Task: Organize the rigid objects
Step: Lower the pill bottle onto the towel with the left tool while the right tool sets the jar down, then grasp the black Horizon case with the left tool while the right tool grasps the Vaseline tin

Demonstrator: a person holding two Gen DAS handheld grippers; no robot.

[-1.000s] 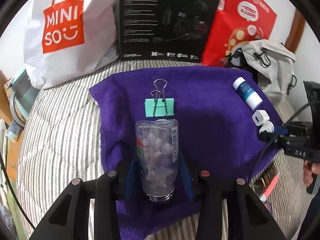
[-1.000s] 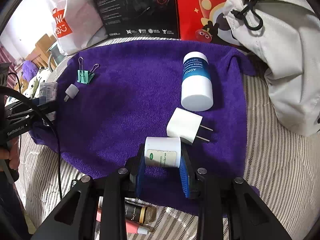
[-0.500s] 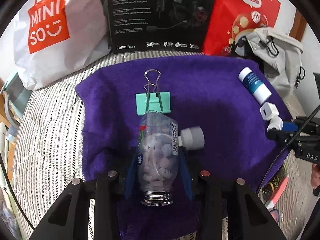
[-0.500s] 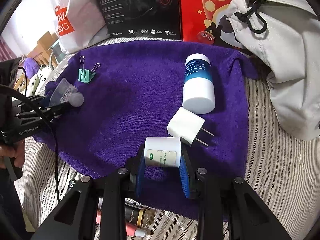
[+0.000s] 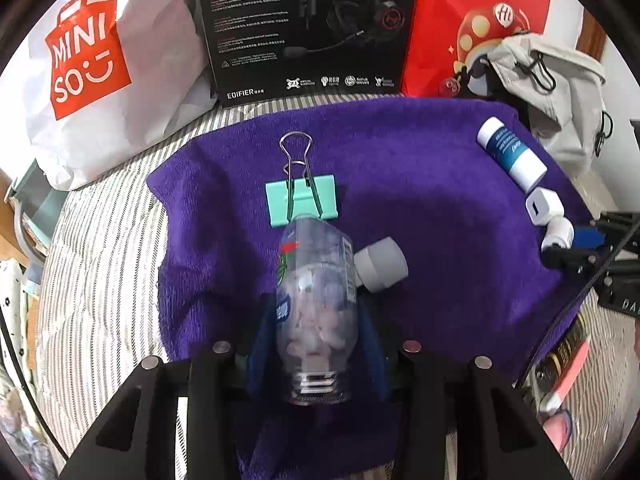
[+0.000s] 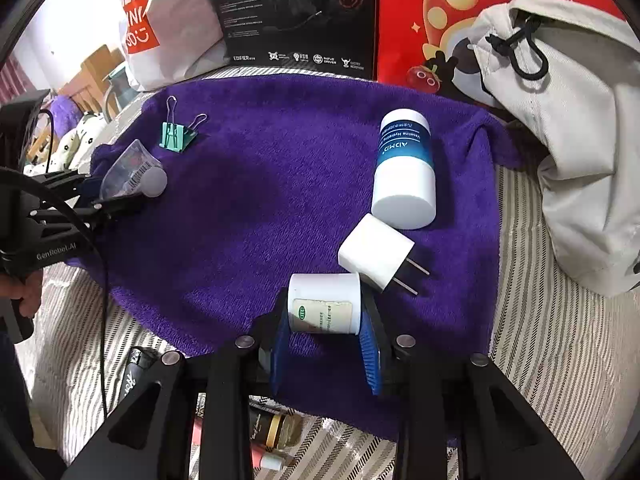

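My left gripper (image 5: pixel 316 312) is shut on a clear, capless bottle of pale tablets (image 5: pixel 316 280), its threaded neck toward the camera. The bottle's far end nearly touches a mint binder clip (image 5: pixel 302 204) on the purple towel (image 5: pixel 432 184). A grey cap (image 5: pixel 380 266) lies against the bottle's right side. My right gripper (image 6: pixel 325 312) is shut on a small white labelled jar (image 6: pixel 324 304) low over the towel's (image 6: pixel 260 184) near edge. A white charger plug (image 6: pixel 376 256) and a blue-and-white bottle (image 6: pixel 404 172) lie just beyond it.
A white Miniso bag (image 5: pixel 88 64), a black headset box (image 5: pixel 304 28) and a red bag (image 5: pixel 480 20) stand behind the towel. A grey drawstring bag (image 6: pixel 580 140) lies on the right. Small cosmetics (image 6: pixel 276 432) rest on the striped bedding (image 6: pixel 540 360) by the near edge.
My left gripper has carried the clear bottle forward and lower, up to the binder clip, and the grey cap now shows beside it. The right gripper and its jar have stayed put.
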